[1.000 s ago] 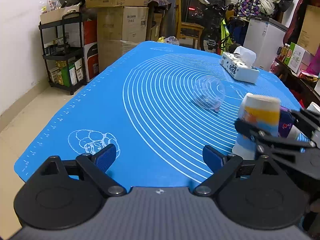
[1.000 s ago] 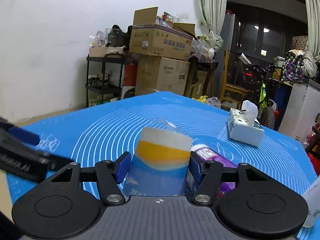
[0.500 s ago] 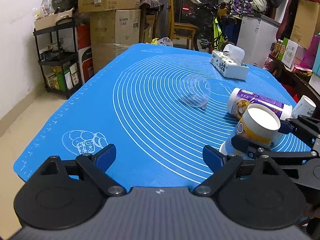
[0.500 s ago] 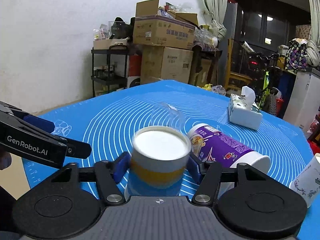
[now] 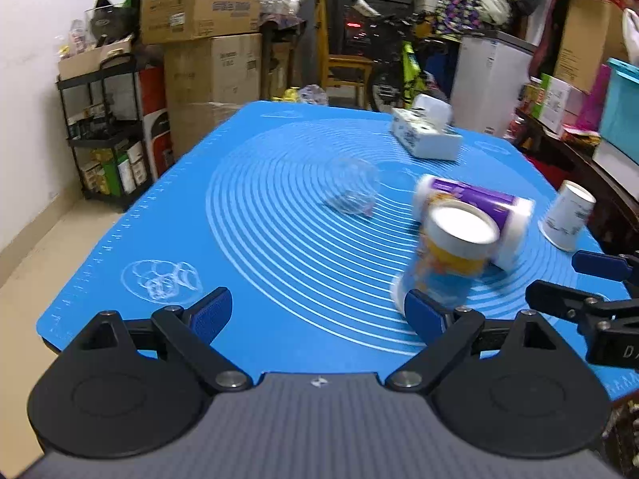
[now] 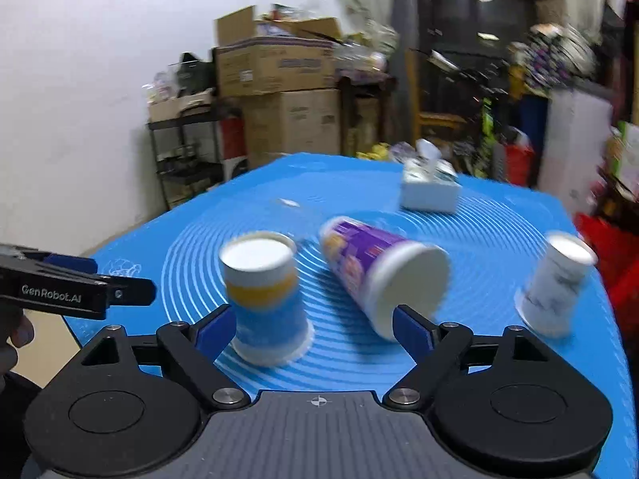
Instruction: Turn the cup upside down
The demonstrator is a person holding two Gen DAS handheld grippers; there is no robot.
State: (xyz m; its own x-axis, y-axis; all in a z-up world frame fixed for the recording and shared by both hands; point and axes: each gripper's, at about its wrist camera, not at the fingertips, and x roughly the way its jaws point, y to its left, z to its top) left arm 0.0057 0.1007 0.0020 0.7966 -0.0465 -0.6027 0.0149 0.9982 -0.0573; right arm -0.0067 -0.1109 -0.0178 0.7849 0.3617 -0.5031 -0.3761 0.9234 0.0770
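Observation:
A blue, yellow and white paper cup [image 6: 265,297] stands upside down on the blue mat [image 6: 499,223], its wide rim on the mat and its flat base up. It also shows in the left wrist view [image 5: 447,263]. My right gripper [image 6: 313,329] is open and empty, just behind the cup and drawn back from it. It shows at the right edge of the left wrist view [image 5: 595,283]. My left gripper [image 5: 315,311] is open and empty over the mat's near edge, left of the cup.
A purple cup [image 6: 375,267] lies on its side beside the flipped cup. A white patterned cup [image 6: 555,287] stands upside down at the right. A clear plastic cup [image 5: 351,191] lies mid-mat. A tissue box [image 5: 425,137] sits at the back. Boxes and shelves stand behind.
My right gripper set the blue and yellow cup upside down on the mat, opened and pulled back from it. The left gripper stayed open.

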